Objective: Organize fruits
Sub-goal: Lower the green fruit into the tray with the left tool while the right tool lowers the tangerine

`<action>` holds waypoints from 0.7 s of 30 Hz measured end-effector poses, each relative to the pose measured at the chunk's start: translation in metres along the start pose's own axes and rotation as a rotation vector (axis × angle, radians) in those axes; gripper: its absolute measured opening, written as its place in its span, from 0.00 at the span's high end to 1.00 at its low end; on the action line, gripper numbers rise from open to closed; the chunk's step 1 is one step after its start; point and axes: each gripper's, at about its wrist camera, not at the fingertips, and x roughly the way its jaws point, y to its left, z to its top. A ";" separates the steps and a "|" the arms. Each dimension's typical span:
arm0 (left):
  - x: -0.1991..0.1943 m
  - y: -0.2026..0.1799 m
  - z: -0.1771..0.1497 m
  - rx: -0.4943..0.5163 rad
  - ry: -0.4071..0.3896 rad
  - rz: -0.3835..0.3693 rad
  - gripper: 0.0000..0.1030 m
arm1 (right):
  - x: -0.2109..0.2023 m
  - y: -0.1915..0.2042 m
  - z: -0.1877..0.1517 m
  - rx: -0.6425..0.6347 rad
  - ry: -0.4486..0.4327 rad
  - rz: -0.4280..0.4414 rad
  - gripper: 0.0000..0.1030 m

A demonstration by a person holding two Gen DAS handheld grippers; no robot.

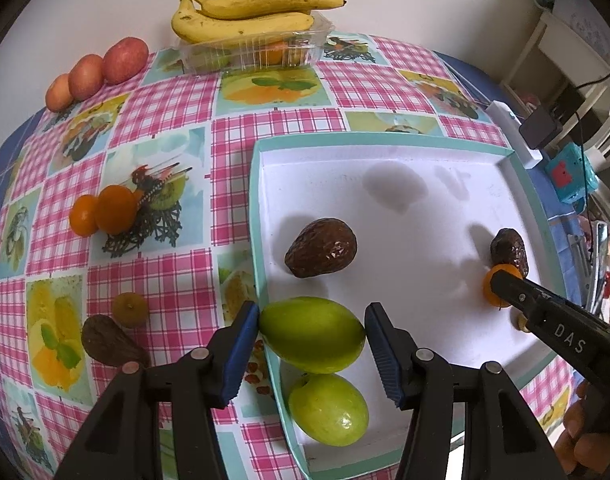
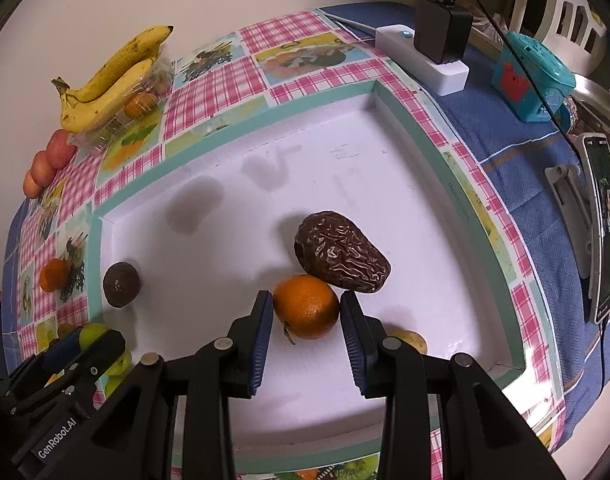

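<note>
Our left gripper fingers bracket a smooth green oval fruit over the white teal-rimmed tray edge, spread slightly wider than it. Right gripper fingers straddle a round orange in the tray, contact unclear.

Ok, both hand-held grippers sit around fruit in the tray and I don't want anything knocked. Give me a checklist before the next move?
1. Left hand-held gripper straddles the upper green fruit: ok.
2. Left pads gripping it: cannot tell; a gap shows on the right side.
3. Right hand-held gripper straddles the orange: ok.
4. Orange free of neighbours: not ok; the wrinkled avocado touches or overlaps it.
5. Green fruit inside the tray: not ok; it hangs over the rim.
6. Second green fruit apart from the first: cannot tell.
</note>
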 end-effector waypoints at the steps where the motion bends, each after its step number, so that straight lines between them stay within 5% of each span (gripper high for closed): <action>1: 0.001 -0.001 0.000 0.007 -0.001 0.008 0.44 | 0.000 0.000 0.000 0.001 0.000 0.000 0.65; 21: 0.017 -0.005 0.000 0.040 0.010 0.035 0.44 | 0.001 -0.001 0.000 0.017 0.003 0.013 0.65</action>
